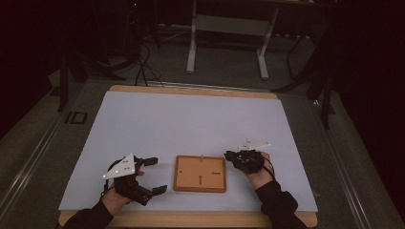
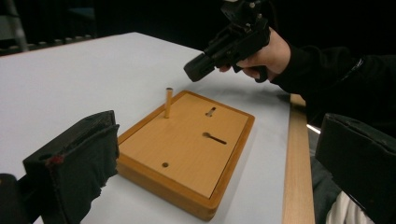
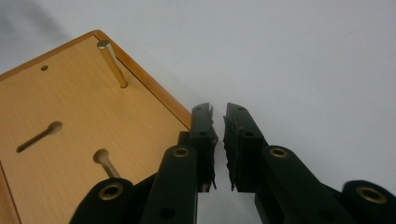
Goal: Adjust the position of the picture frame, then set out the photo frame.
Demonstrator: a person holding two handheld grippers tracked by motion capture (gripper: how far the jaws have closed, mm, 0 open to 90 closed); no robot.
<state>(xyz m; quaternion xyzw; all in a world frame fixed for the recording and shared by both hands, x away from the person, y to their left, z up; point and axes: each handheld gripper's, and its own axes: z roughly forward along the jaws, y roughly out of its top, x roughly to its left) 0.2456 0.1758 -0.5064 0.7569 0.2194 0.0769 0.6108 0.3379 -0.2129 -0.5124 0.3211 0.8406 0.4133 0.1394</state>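
where one hole holds it [image 2: 168, 103] — peg upright

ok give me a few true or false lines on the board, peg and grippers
1. A peg stands upright in the wooden board. True.
2. The right gripper clamps the peg. False: its jaws stand a slit apart with nothing between them, beside the board.
3. The left gripper is open. True.
4. The board sits on a red mat. False: the mat is pale blue.
5. The board has slots cut in its top. True.
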